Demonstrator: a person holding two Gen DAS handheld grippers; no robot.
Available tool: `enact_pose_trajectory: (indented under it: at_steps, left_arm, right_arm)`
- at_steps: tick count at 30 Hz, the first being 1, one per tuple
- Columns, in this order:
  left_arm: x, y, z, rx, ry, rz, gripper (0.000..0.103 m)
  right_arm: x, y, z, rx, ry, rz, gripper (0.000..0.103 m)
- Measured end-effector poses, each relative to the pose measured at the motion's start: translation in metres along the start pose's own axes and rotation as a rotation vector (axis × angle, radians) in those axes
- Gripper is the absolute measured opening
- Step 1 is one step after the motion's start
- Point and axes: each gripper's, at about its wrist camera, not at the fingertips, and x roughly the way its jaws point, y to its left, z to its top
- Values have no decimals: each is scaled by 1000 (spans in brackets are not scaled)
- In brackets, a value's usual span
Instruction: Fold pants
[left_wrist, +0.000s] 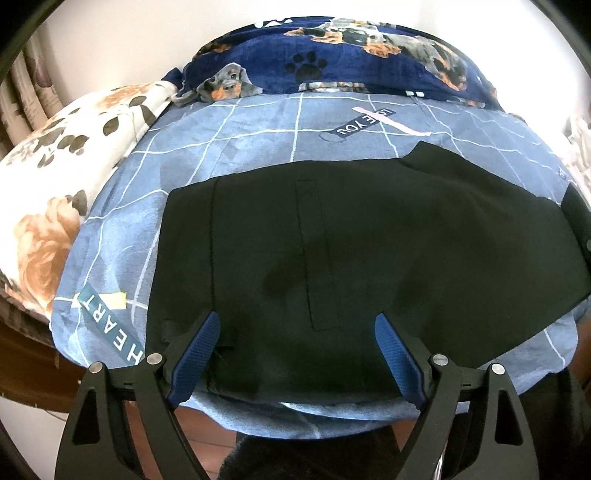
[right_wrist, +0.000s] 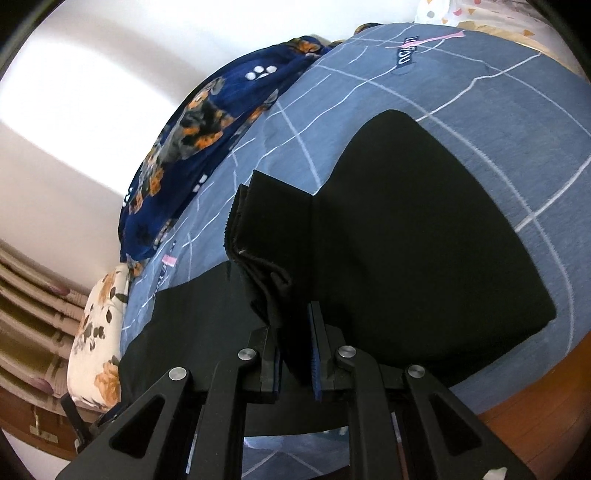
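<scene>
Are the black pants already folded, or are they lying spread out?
Partly folded: the pants lie flat on the bed sheet, and the right gripper lifts a doubled end.

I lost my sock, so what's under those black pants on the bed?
Around the black pants only the blue bedsheet shows, so they lie on it. Anything beneath the cloth is hidden. The right gripper lifts just one end.

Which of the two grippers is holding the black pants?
The right gripper: its fingers pinch a bunched fold of the black pants. The left gripper stands open.
</scene>
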Motion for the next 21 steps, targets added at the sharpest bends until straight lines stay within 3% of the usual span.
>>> enact_pose_trajectory:
  at_steps: [21]
  left_arm:
    - [3, -1, 0, 3, 26, -2, 87]
  right_arm:
    - [37, 56, -32, -129, 111, 45, 13]
